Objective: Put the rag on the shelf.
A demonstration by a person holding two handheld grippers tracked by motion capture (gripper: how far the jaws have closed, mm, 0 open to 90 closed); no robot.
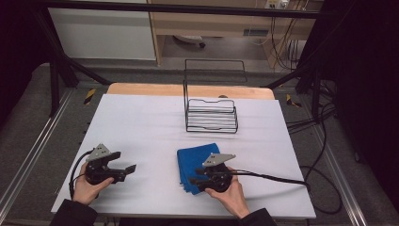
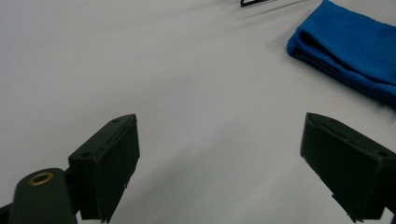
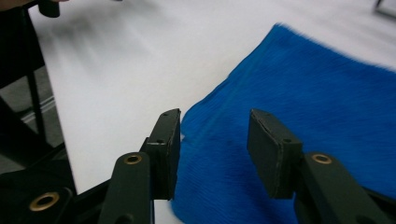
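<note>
A folded blue cloth [image 1: 192,160] lies on the white table cover [image 1: 141,127], near the front and right of centre. My right gripper [image 1: 196,180] hovers low over the cloth's near corner and points left. In the right gripper view its jaws [image 3: 215,140] stand apart above the cloth [image 3: 303,93], with nothing pressed between the pads. My left gripper [image 1: 126,172] rests at the front left and points right toward the cloth. Its jaws [image 2: 219,154] are spread wide over bare table, and the cloth [image 2: 345,51] lies beyond them at the upper right.
A black wire rack [image 1: 210,115] stands at the back of the table, behind the cloth. A cable [image 1: 273,178] trails right from the right gripper across the cover. The table's wooden edge [image 1: 141,89] shows at the back, with dark frame legs on both sides.
</note>
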